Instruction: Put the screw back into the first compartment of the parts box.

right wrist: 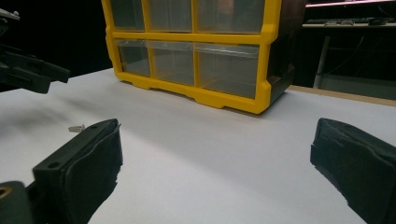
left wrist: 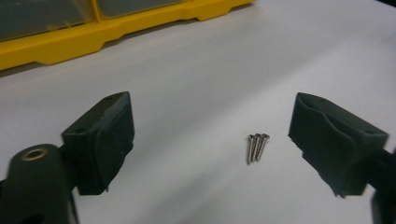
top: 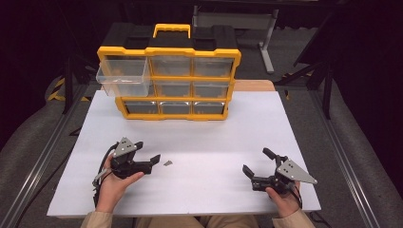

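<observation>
We've got the left gripper (top: 154,158) gaping wide just left of three tiny screws (left wrist: 257,147) lying flat at centre frame, the right gripper (top: 254,162) open and empty too, and closing carelessly could scatter them.

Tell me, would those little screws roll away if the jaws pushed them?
The screws are thin and round, lying flat on the smooth white table, so they would probably roll or scatter. They look stiff and light, and may slip between the wide-open jaws of the left gripper.
</observation>
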